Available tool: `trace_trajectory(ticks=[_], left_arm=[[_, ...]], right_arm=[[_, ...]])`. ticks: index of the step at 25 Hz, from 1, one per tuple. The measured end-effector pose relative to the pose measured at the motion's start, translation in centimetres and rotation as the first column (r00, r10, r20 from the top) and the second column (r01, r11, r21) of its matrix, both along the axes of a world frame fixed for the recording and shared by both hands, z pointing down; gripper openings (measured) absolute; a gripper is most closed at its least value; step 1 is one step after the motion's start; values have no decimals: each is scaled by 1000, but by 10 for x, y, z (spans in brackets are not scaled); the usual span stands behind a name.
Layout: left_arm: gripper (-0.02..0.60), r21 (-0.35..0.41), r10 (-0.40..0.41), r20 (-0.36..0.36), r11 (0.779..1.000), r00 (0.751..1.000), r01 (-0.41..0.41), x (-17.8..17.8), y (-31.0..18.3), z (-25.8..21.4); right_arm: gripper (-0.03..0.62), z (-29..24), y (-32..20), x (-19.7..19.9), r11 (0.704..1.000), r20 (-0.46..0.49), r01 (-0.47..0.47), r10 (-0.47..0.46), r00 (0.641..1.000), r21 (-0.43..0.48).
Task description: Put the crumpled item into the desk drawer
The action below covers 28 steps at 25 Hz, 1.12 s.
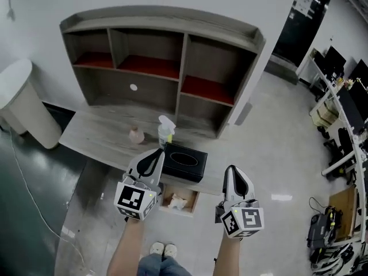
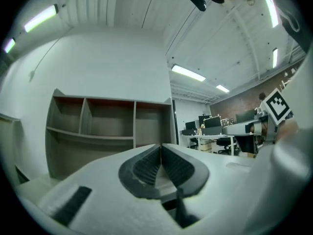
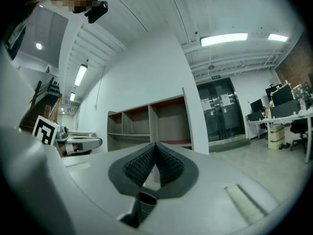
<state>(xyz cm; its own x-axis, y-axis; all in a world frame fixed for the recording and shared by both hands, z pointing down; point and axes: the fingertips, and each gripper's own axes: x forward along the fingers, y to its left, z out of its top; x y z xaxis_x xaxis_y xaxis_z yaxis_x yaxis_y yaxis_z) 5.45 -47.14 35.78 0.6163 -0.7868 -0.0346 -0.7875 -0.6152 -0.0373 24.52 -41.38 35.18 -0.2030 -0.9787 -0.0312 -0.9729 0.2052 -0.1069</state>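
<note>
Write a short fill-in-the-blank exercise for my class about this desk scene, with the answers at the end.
The crumpled item lies ____ the open drawer.
The tissue box on the desk is ____ in colour.
The left hand-held gripper and the right hand-held gripper both have their jaws ____, with nothing between them.
Missing words: inside; black; shut.

Lit brightly, evenly by ceiling tube lamps (image 3: 230,39), upper right of the right gripper view. Bends and darkens at corners of both gripper views; blurs in near foreground.
</note>
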Motion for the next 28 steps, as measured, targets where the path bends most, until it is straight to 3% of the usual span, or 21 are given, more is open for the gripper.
trace_trajectory(ticks=[4, 9, 28], left_arm=[[2, 100, 18, -15, 995, 1000, -17, 1, 13, -64], [2, 161, 52, -23, 986, 998, -47, 3, 27, -101], [2, 169, 90, -4, 982, 996, -88, -8, 59, -112]], right_arm=[[11, -52, 9, 1, 996, -32, 11, -9, 999, 88], [11, -90, 20, -1, 987, -57, 4, 5, 998, 162], [11, -97, 45, -18, 989, -66, -21, 31, 997, 147]])
